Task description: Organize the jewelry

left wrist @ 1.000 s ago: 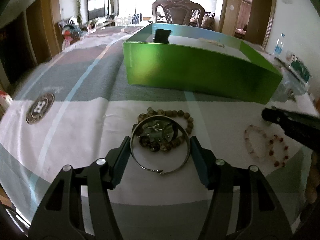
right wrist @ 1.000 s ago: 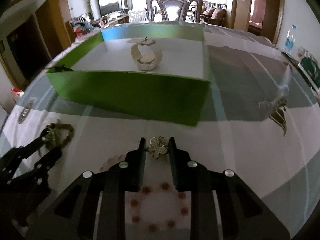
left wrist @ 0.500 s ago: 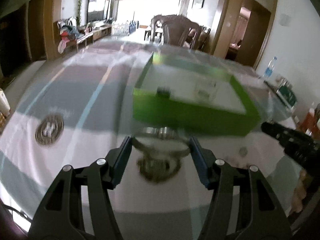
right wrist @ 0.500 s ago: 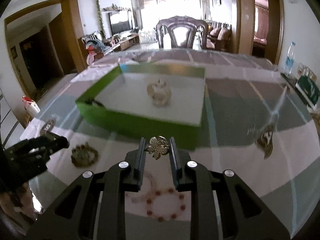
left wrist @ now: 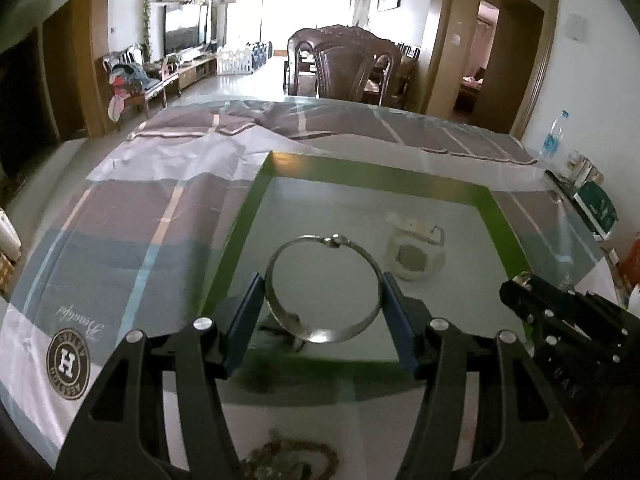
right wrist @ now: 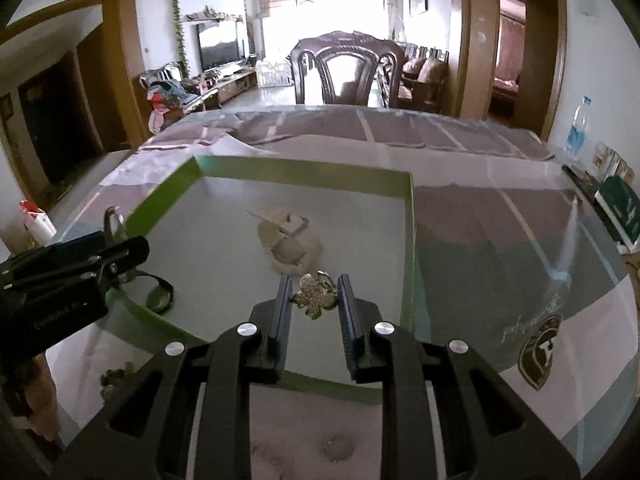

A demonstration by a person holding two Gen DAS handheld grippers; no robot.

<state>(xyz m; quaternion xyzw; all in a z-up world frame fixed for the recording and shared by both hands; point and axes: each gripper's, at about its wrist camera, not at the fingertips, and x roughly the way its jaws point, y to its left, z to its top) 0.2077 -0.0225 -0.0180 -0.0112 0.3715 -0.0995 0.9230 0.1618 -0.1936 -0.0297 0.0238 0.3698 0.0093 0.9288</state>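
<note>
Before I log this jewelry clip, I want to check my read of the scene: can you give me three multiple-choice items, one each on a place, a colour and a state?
1. Where is the pale watch?
A. Inside the box
B. On the cloth beside the box
C. On the chair

2. What colour are the box walls?
A. Red
B. Black
C. Green

3. What is the state of the silver bangle?
A. Lying flat on the cloth
B. Held between the left gripper's fingers
C. Hung on the chair back

Answers:
1 A: the pale watch lies on the floor of the green box.
2 C: its walls show bright green.
3 B: the silver bangle sits clamped between the fingers of the left gripper, over the box.
</note>
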